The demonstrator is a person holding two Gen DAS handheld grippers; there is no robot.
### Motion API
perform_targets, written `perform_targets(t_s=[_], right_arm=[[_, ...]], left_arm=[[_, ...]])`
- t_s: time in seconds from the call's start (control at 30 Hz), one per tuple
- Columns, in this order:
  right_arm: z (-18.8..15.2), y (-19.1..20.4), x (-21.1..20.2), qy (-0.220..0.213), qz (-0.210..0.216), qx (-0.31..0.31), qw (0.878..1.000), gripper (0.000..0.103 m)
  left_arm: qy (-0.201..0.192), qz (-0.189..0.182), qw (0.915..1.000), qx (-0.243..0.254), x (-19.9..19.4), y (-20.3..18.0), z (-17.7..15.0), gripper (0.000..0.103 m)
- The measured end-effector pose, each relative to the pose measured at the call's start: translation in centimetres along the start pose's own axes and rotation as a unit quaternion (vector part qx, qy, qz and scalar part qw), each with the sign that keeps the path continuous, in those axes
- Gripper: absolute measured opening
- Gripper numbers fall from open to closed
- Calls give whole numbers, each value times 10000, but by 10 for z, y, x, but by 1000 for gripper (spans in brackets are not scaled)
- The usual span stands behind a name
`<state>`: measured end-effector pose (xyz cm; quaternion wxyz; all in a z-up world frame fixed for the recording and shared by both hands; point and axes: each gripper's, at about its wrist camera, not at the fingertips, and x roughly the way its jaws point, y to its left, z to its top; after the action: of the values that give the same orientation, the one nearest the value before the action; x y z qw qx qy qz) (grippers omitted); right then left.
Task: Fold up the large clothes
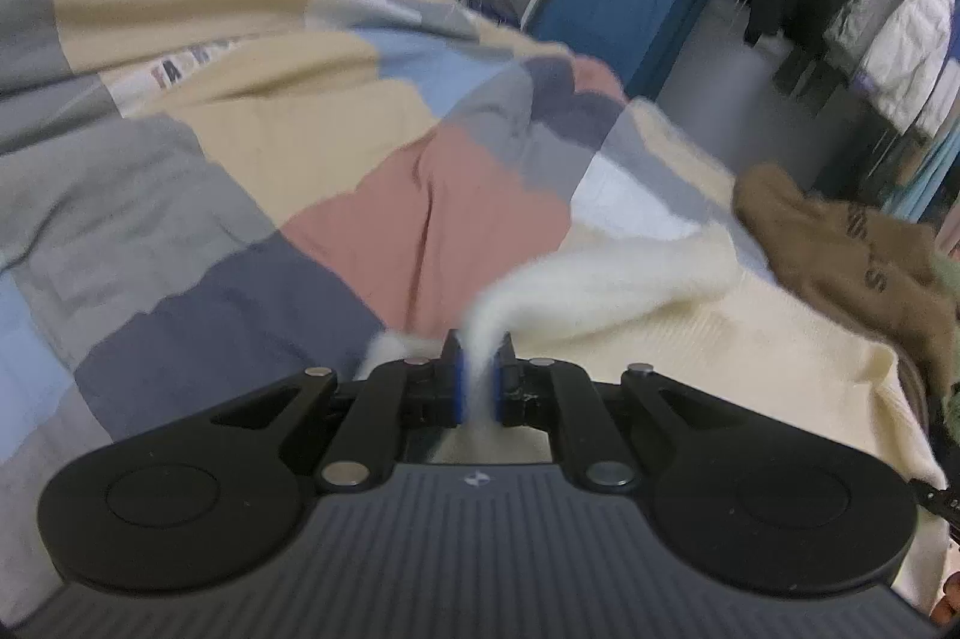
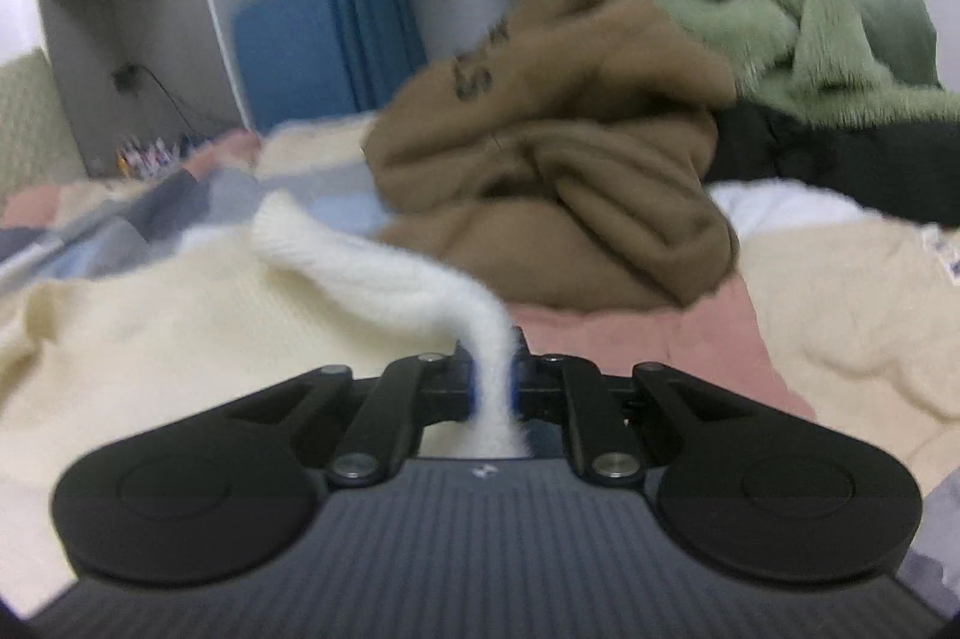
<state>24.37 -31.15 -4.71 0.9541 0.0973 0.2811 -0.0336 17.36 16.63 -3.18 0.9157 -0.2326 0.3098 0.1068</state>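
- Left wrist view: we record a patchwork bedcover in tan, grey, pink and blue filling most of the frame.
- On it, at right, we find the cream knitted sweater spread out, one end drawn up in a ridge towards the camera.
- We note a brown garment bunched just beside the sweater's far edge.
- The left gripper has its fingers pinched tight on the sweater's white ribbed edge.
- Right wrist view: the sweater lies at left; the brown garment sits behind, with a green fluffy one beyond.
- The right gripper likewise clamps a ribbed fold; blur leaves us unsure whether it is cuff or hem.
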Motion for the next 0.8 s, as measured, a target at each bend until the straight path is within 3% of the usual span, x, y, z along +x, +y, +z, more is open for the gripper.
perform_targets(t_s=[0.23,0.43,0.5,0.57,0.7,0.8], right_arm=[[-12,-5,26,493,62,43,9988,13],[-13,1,18,392,127,-79,9991,16],[-12,2,12,346,183,-72,9992,17],[-12,5,4,285,129,-95,9995,21],[-13,10,-17,149,193,-94,9997,48],[-12,14,-39,78,380,-94,9992,48]], left_arm=[[362,5,9992,-145,17,10,-3,11],[232,38,9992,316,3,-6,-6,15],[251,-21,9992,321,-3,-10,-7,23],[254,-134,9991,318,-10,-12,-8,32],[183,-206,9985,482,-33,-20,-12,48],[130,-358,9981,489,-51,-22,-17,50]])
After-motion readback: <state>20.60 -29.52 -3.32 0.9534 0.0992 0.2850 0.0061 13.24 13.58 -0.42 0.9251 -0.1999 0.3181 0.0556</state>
